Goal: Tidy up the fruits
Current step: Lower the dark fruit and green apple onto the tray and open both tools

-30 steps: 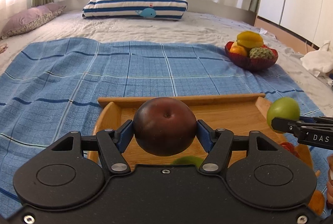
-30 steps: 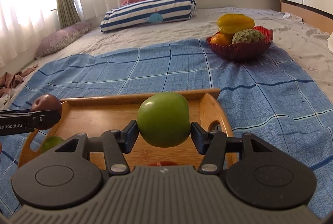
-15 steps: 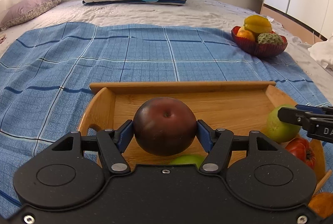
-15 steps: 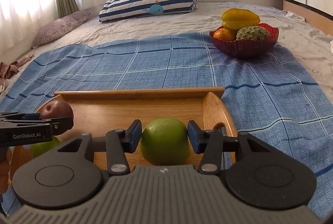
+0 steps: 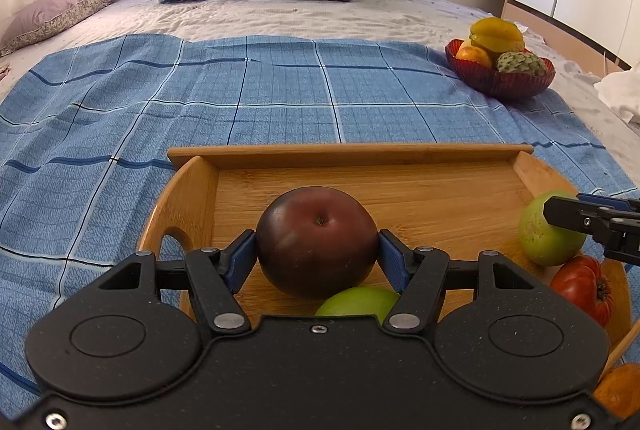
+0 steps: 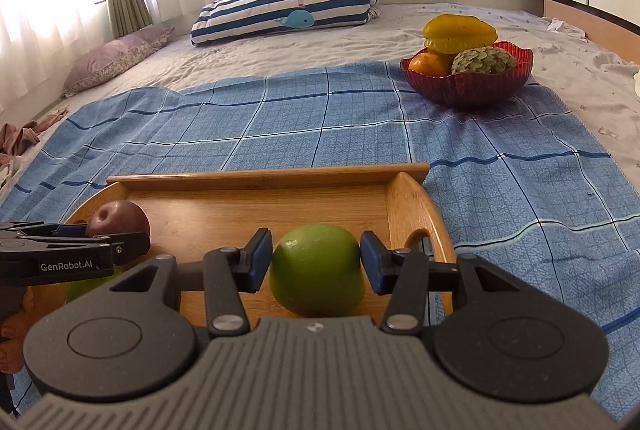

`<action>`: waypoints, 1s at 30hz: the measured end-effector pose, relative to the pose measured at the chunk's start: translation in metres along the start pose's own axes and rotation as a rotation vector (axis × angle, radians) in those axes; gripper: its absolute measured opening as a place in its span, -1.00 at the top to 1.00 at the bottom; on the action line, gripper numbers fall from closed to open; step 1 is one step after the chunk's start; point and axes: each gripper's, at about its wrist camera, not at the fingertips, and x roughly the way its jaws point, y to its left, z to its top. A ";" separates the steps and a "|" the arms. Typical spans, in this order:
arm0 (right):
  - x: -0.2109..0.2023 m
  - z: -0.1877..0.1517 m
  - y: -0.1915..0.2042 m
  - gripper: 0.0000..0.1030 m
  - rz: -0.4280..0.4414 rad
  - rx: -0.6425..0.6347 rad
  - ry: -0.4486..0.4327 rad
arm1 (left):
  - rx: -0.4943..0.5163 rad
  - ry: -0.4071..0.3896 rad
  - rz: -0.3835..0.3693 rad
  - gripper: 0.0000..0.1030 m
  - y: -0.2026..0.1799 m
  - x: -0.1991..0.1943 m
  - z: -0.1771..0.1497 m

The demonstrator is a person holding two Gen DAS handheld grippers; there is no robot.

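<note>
Broadly, a blue checked blanket [image 5: 248, 102] covers the near part of the bed, and on it lies a wooden tray [image 5: 352, 152] with raised sides and cut-out handles. Inside the tray, the left gripper [image 5: 317, 257] pinches a dark red apple [image 5: 316, 240], round and glossy with its stem dimple turned toward the camera; both blue pads press against its sides, and its underside seems at or just above the tray floor near the left handle. Just in front of it, partly hidden by the gripper body, sits a green fruit [image 5: 358, 300]. At the tray's right end the right gripper [image 6: 317, 262] has a green apple [image 6: 316, 270] between its fingers; that apple is smooth, slightly squat and rests on the tray floor. Its jaws have just been closing, yet small gaps show between the pads and the green skin, so they stand slightly spread around it without pressing. Beside that apple lies a ribbed red tomato [image 5: 584, 288], and an orange fruit [image 5: 618, 390] shows at the corner outside the tray's edge. Farther off, near the blanket's right edge, a red glass bowl [image 6: 468, 86] holds a yellow starfruit [image 6: 460, 32], an orange [image 6: 430, 64] and a scaly green custard apple [image 6: 482, 60].
</note>
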 end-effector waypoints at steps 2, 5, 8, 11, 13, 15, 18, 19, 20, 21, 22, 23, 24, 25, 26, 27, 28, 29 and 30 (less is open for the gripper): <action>-0.001 0.000 -0.001 -0.01 0.002 0.005 0.000 | -0.002 0.004 0.001 -0.22 0.000 0.001 -0.001; 0.000 -0.001 -0.002 -0.02 0.016 0.018 0.010 | -0.004 0.009 -0.003 -0.22 0.001 0.002 -0.001; 0.000 -0.001 0.000 -0.02 0.011 0.008 0.009 | -0.001 0.012 -0.007 -0.22 0.000 0.003 -0.002; 0.000 -0.001 0.000 -0.03 0.009 0.006 0.009 | 0.001 0.016 -0.012 -0.22 0.000 0.005 -0.001; 0.000 -0.001 0.000 -0.03 0.009 0.009 0.008 | 0.007 0.014 -0.009 -0.22 -0.001 0.005 -0.002; 0.000 -0.001 -0.001 -0.03 0.011 0.013 0.008 | 0.009 0.014 -0.010 -0.22 -0.002 0.004 -0.003; -0.001 -0.002 -0.002 -0.04 0.016 0.023 0.008 | 0.009 0.015 -0.011 -0.22 -0.002 0.004 -0.003; -0.001 -0.002 -0.003 -0.05 0.019 0.027 0.008 | 0.008 0.016 -0.011 -0.22 -0.002 0.004 -0.003; -0.002 -0.002 -0.004 -0.07 0.022 0.032 0.009 | 0.007 0.017 -0.012 -0.23 -0.002 0.004 -0.003; -0.002 -0.002 -0.004 -0.10 0.025 0.037 0.010 | 0.007 0.018 -0.013 -0.23 -0.002 0.004 -0.003; -0.003 -0.003 -0.005 -0.13 0.028 0.041 0.011 | 0.008 0.017 -0.014 -0.23 -0.002 0.004 -0.002; -0.004 -0.003 -0.006 -0.14 0.033 0.046 0.010 | 0.010 0.011 -0.015 -0.23 -0.002 0.003 -0.002; -0.005 -0.003 -0.006 -0.14 0.037 0.051 0.008 | 0.014 0.000 -0.015 -0.25 -0.003 0.000 -0.002; -0.007 -0.003 -0.007 -0.14 0.042 0.056 0.004 | 0.020 -0.015 -0.012 -0.29 -0.004 -0.003 -0.002; -0.009 -0.004 -0.008 -0.14 0.046 0.061 0.000 | 0.027 -0.029 -0.009 -0.42 -0.005 -0.007 -0.001; -0.011 -0.004 -0.009 -0.16 0.049 0.067 -0.005 | 0.031 -0.042 -0.009 -0.57 -0.006 -0.012 -0.001; -0.013 -0.004 -0.011 -0.17 0.053 0.073 -0.010 | 0.033 -0.054 -0.013 -0.61 -0.006 -0.016 -0.001; -0.015 -0.004 -0.012 -0.25 0.055 0.082 -0.017 | 0.034 -0.061 -0.019 -0.62 -0.006 -0.020 0.000; -0.018 -0.005 -0.014 -0.32 0.058 0.091 -0.023 | 0.036 -0.064 -0.021 -0.62 -0.006 -0.023 0.000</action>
